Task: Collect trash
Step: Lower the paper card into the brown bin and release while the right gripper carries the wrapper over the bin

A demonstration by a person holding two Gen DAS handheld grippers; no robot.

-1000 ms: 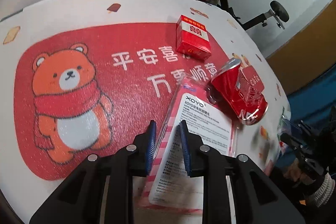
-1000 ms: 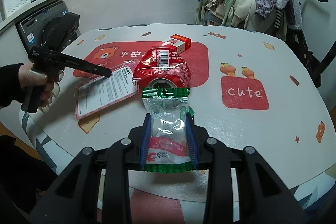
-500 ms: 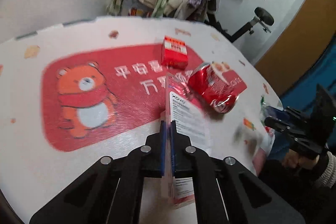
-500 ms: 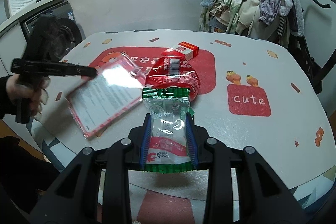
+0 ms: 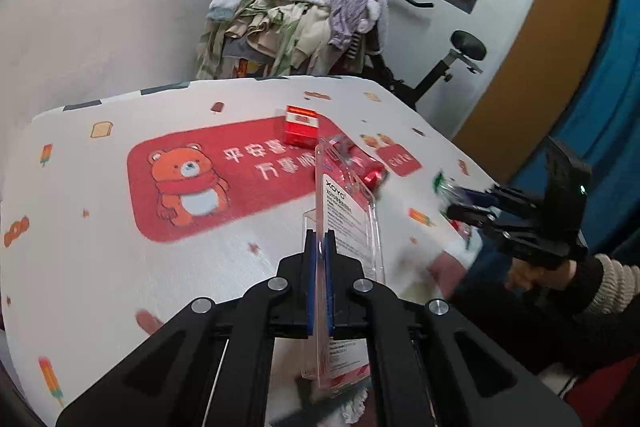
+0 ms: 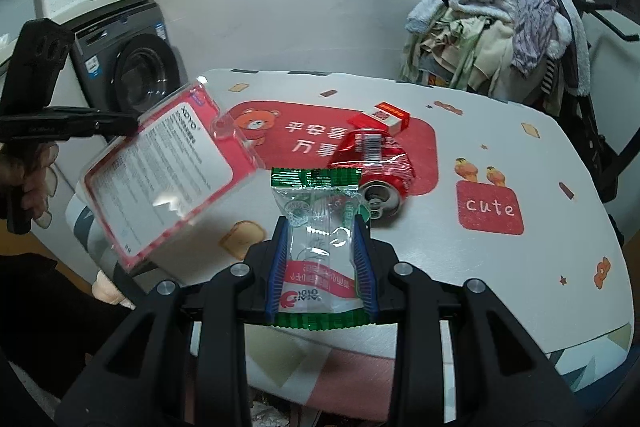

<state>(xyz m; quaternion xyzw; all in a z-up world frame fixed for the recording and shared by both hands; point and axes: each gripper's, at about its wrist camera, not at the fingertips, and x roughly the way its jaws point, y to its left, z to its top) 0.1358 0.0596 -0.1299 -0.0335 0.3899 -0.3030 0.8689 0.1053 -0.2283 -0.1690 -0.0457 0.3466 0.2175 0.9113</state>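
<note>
1. While both grippers carry trash above the table (image 6: 500,299), the left gripper (image 5: 319,247) has its pads pressed together on the edge of the blister pack (image 5: 347,211). The pack stands on its thin edge, off the table. The grip holds only a narrow strip of smooth plastic, so the pack may turn or slide out if the hand swings fast.
2. The right gripper (image 6: 321,259) pinches the wrapper (image 6: 318,227) between its blue pads (image 6: 362,263). The wrapper is thin and crinkled film, and it may slip free if the squeeze gets weaker.
3. The can (image 6: 374,167) lies crushed on the red mat (image 6: 420,135), just in front of the wrapper, and the red box (image 6: 386,115) lies behind it, close to it or touching. Both are not yet collected. A low pass of either gripper could knock the can and roll it toward the table edge.
4. No bin is clearly visible in either view, so a drop made without looking may miss it.
5. The two grippers are near each other at the table corner, so they may collide.
</note>
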